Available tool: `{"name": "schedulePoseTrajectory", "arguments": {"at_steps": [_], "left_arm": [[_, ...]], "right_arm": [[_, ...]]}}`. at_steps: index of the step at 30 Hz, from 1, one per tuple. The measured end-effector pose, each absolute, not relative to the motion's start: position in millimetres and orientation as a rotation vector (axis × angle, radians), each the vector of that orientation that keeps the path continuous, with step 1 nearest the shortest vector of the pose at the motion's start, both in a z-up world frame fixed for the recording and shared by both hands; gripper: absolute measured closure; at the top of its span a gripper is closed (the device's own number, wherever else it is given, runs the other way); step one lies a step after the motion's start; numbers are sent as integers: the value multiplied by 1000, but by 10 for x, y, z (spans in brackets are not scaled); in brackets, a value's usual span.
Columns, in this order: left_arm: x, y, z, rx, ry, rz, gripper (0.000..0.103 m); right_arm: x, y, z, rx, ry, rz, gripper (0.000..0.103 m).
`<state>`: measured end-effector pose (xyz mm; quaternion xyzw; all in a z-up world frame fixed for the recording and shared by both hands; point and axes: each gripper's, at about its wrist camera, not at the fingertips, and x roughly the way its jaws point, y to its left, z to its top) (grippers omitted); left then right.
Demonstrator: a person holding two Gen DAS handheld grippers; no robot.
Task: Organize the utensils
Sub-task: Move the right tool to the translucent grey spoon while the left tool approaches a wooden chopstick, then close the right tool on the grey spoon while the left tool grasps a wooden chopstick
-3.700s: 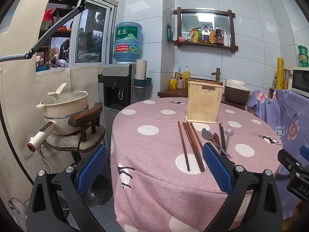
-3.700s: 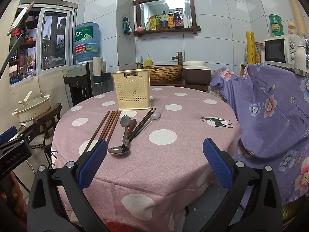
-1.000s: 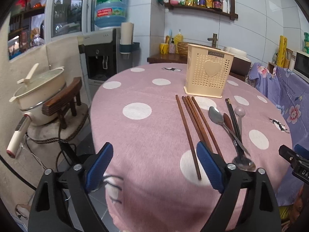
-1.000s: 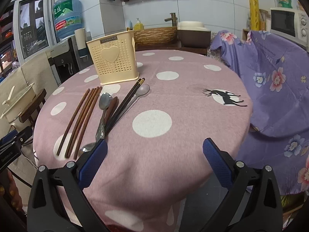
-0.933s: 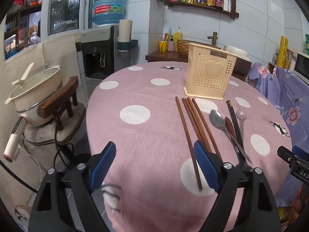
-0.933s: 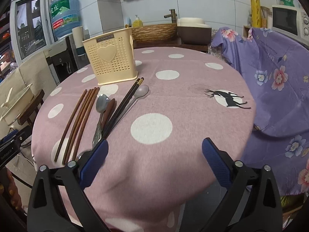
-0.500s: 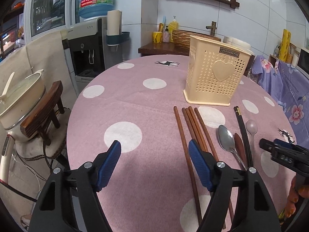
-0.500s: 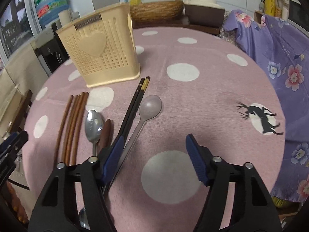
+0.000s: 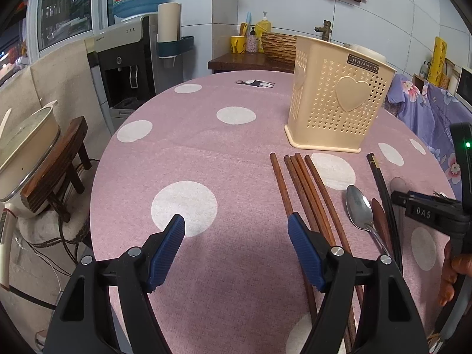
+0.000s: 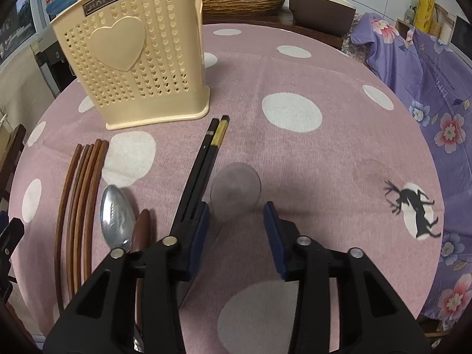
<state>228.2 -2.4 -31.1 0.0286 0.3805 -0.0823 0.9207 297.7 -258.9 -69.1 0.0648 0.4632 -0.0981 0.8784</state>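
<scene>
My right gripper (image 10: 237, 218) is low over the pink worktop (image 10: 324, 153). Its fingers (image 10: 273, 227) have just been closing, but they are not together yet. The pale spoon (image 10: 236, 190) lies right ahead of them, and its thin handle seems to run back between them. I cannot see the pads press on it, so I think nothing is held yet.

To do this well, I should go down a little more, keep the handle in the middle, and squeeze slowly. The black chopsticks (image 10: 203, 165) lie just beside my left finger, maybe touching it. I must not pinch them too. Then the spoon can go up and into the cream holder (image 10: 132, 59) farther back.

My left gripper (image 9: 236, 237) waits with its fingers (image 9: 303, 244) wide apart and nothing between them. Its right finger is over the brown chopsticks (image 9: 306, 188).

The right wrist view shows the pale spoon's bowl clearly. In the left wrist view the right gripper (image 9: 427, 209) mostly hides it. The left wrist view shows the hand (image 9: 451, 274) that holds that gripper. It also shows the metal spoon (image 9: 360, 209), a white pot (image 9: 23, 144) on a wooden stool (image 9: 56, 174), and a water machine (image 9: 124, 59) far back.
</scene>
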Motion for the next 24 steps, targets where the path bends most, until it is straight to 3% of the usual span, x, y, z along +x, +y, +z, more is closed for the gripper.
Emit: {"name": "schedulePoseTrajectory", "arguments": {"at_steps": [17, 20, 24], "left_arm": [[2651, -186, -341, 40, 873, -234, 32], [2725, -320, -376, 54, 891, -252, 40], [2828, -451, -543, 80, 953, -247, 63]], "right_arm": [[3035, -2601, -696, 151, 962, -222, 65], [3003, -2589, -700, 149, 962, -218, 65], [2979, -2602, -705, 151, 967, -212, 65]]}}
